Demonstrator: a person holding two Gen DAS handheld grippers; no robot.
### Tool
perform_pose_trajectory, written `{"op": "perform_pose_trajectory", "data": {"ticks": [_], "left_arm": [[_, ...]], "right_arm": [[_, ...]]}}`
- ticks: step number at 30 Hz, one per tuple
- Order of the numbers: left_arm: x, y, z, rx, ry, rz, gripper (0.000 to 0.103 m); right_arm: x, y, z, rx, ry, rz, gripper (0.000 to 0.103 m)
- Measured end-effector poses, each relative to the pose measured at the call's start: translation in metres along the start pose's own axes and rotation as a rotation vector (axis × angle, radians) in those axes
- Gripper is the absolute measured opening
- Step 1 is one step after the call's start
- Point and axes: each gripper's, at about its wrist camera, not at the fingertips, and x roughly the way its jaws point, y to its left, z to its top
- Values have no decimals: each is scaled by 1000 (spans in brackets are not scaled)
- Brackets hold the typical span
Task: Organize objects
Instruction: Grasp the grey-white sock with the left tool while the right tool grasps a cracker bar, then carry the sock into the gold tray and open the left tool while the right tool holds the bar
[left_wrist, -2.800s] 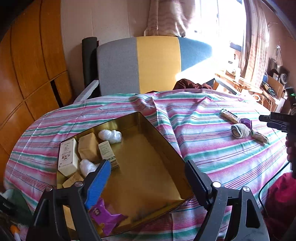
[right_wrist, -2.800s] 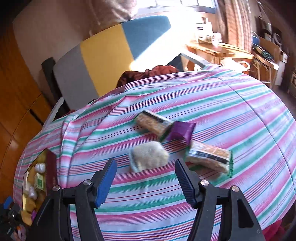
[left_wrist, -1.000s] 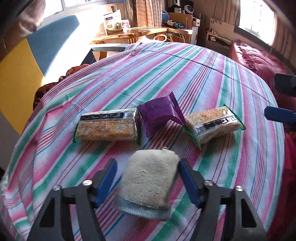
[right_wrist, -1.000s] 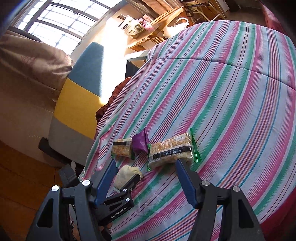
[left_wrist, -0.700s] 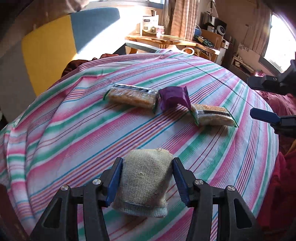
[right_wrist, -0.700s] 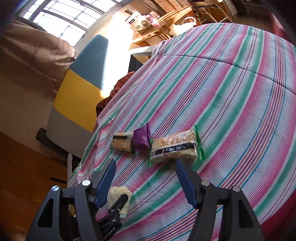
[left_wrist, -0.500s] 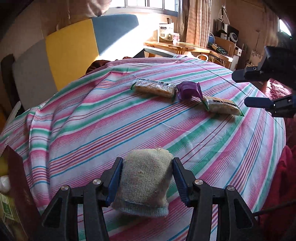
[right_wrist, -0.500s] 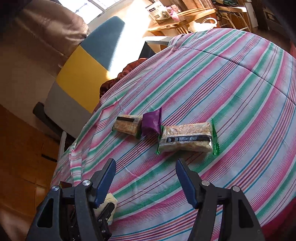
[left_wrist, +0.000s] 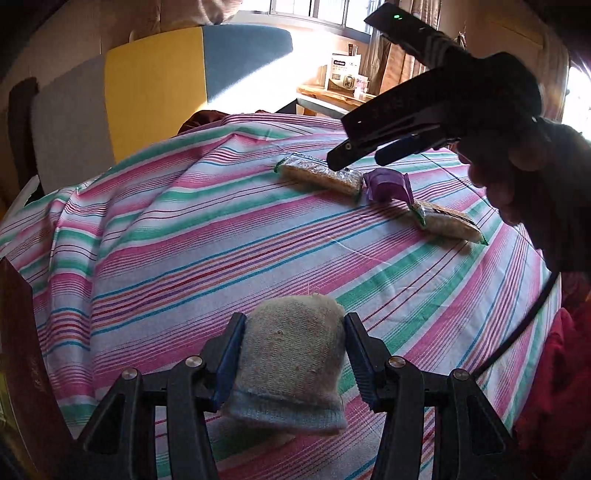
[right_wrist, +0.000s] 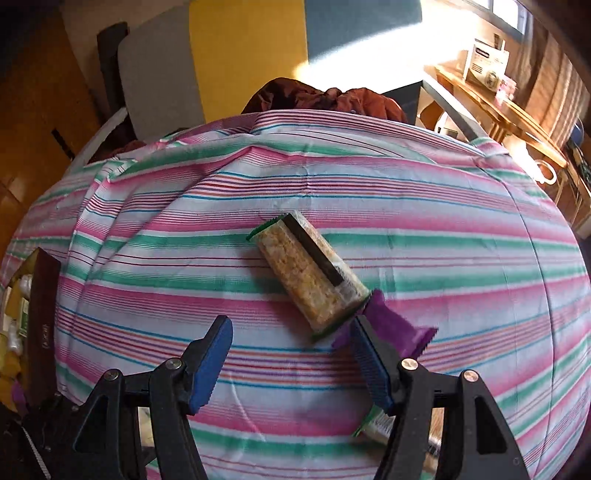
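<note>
A rolled beige sock (left_wrist: 291, 354) hangs just above the striped tablecloth (left_wrist: 207, 236), and my left gripper (left_wrist: 293, 343) is shut on it with both blue pads against its sides. Farther off lie a cracker pack (left_wrist: 317, 176), a purple packet (left_wrist: 388, 186) and a second cracker pack (left_wrist: 448, 223). My right gripper (left_wrist: 356, 160) hovers over them in a person's hand (left_wrist: 517, 166). In the right wrist view it (right_wrist: 291, 356) stands open with nothing between its fingers; the cracker pack (right_wrist: 310, 284) lies just ahead, the purple packet (right_wrist: 393, 328) by its right finger, and the other pack (right_wrist: 371, 424) shows partly beneath it.
A dark-walled box (right_wrist: 42, 314) with several small items stands at the table's left edge, its wall (left_wrist: 18, 332) also seen from the left wrist. A grey, yellow and blue chair back (right_wrist: 236, 48) stands behind the table. A wooden shelf (right_wrist: 509, 107) is at the right.
My left gripper closed on the sock and carried it away from the packets toward the box side. My right gripper rolled and swung in over the cracker pack and purple packet.
</note>
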Motion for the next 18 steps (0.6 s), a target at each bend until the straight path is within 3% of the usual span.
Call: {"op": "perform_pose_trajectory", "data": {"ticks": [7,11,13,14,18], "left_arm": [[3,11,-1,-69,8,-52,55],[7,13,-2,-96,19,-75,55],[6,13,-2,-96,19,-75,56],[6,13,-3,-94,19,-76,55],[1,9,-3,-72,32,-52,55]], "right_arm": [[57,-6,35,-84,112,-66,67],[71,-4,41,-90,112,-73,68],[72,-5,41,-63,108,-55,60],[70,-4,40,-55,103,-39,51],[61,14,20,-92,114,8,50]]}}
